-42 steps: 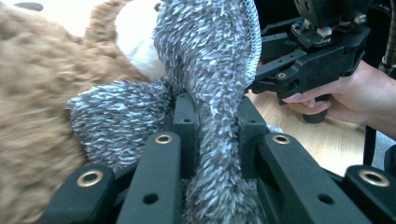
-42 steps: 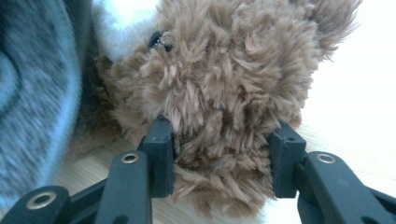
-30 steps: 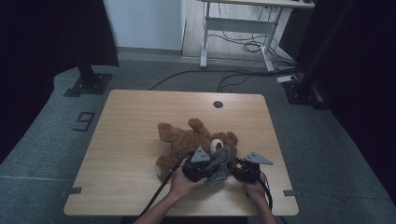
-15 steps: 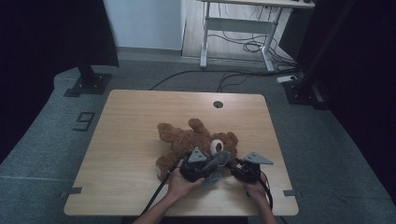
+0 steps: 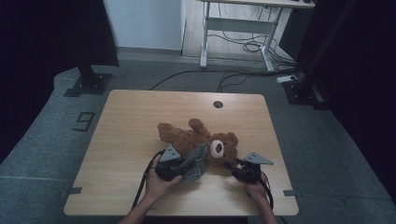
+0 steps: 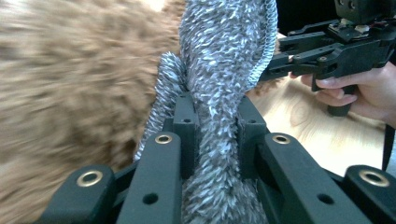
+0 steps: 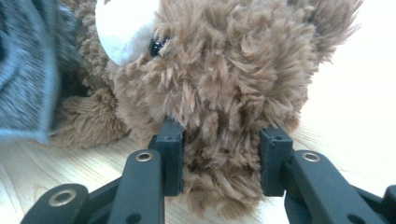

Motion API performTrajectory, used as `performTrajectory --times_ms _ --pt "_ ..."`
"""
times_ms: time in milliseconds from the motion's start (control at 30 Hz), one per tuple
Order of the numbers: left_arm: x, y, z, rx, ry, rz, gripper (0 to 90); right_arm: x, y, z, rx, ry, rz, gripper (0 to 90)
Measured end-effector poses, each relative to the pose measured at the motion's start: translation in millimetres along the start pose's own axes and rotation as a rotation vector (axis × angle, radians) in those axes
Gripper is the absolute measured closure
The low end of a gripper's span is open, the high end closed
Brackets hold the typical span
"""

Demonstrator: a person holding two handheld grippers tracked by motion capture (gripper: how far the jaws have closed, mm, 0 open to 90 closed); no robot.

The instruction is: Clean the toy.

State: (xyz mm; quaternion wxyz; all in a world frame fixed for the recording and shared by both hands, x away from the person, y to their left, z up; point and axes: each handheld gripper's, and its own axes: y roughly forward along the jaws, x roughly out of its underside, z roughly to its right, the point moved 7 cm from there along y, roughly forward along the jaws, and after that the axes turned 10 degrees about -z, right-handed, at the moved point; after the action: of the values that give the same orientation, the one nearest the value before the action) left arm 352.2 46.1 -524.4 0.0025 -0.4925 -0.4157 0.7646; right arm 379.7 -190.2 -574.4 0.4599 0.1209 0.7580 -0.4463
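A brown teddy bear (image 5: 194, 137) lies on the wooden table (image 5: 135, 116), its white muzzle (image 5: 217, 148) turned toward me. My left gripper (image 5: 186, 166) sits at the bear's near side. In the left gripper view this gripper (image 6: 217, 123) is shut on a grey fuzzy cloth (image 6: 224, 70) that stands up between its jaws, with the bear's fur (image 6: 70, 93) to its left. My right gripper (image 5: 232, 164) is at the bear's head. In the right gripper view it (image 7: 219, 156) is shut on a tuft of the bear (image 7: 224, 74) below the eye.
A round cable hole (image 5: 218, 104) is in the table's far edge. Beyond the table stand a white desk frame (image 5: 238, 25), floor cables (image 5: 243, 46) and dark stand bases (image 5: 88, 81). The person's right hand (image 6: 359, 93) holds the other gripper (image 6: 327, 51).
My left gripper has moved to the left along the bear's near side, drawing the grey cloth with it. The right gripper and the bear's head have stayed put.
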Motion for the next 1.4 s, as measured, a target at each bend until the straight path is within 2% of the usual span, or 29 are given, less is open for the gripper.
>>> performTrajectory --times_ms 167,333,533,600,767,867,1000,1067,1167,1267,1400 --pt "9.1 -17.0 -16.0 -0.044 -0.011 0.002 75.0 0.0 0.1 0.2 -0.002 0.0 0.0 60.9" --pt "21.1 -30.8 -36.1 -0.092 -0.044 0.002 75.1 0.3 0.1 0.2 -0.003 0.001 0.001 60.9" --pt "36.1 -42.7 -54.3 -0.138 -0.073 0.002 75.2 0.7 0.0 -0.1 -0.002 0.0 -0.001 60.9" --pt "41.3 -47.6 -61.6 -0.17 -0.077 -0.005 75.3 0.8 0.0 0.0 -0.002 -0.001 -0.001 60.9" --pt "53.6 -59.1 -80.5 -0.229 -0.118 -0.024 75.3 0.9 0.0 0.0 -0.003 0.0 -0.002 60.9" --pt "57.3 -63.4 -87.7 -0.237 -0.142 -0.02 75.3 1.0 -0.1 0.3 -0.005 0.001 -0.004 60.9" --pt "45.2 -69.5 -79.1 -0.203 -0.138 0.03 75.4 1.0 0.1 0.2 -0.004 0.003 -0.002 60.8" --pt "29.5 -71.9 -65.8 -0.163 -0.116 0.064 75.4 1.0 0.1 0.0 -0.003 0.004 -0.002 60.8" --pt "6.8 -66.3 -43.9 -0.113 -0.073 0.085 75.4 1.1 0.0 0.1 -0.004 0.006 -0.004 60.8" --pt "-13.6 -47.6 -19.3 -0.061 -0.027 0.075 75.4 1.1 0.0 0.1 -0.005 0.006 -0.004 60.8" --pt "-33.9 -10.5 15.4 -0.002 0.039 0.032 75.4 1.3 0.1 0.3 -0.006 0.007 -0.004 60.8"
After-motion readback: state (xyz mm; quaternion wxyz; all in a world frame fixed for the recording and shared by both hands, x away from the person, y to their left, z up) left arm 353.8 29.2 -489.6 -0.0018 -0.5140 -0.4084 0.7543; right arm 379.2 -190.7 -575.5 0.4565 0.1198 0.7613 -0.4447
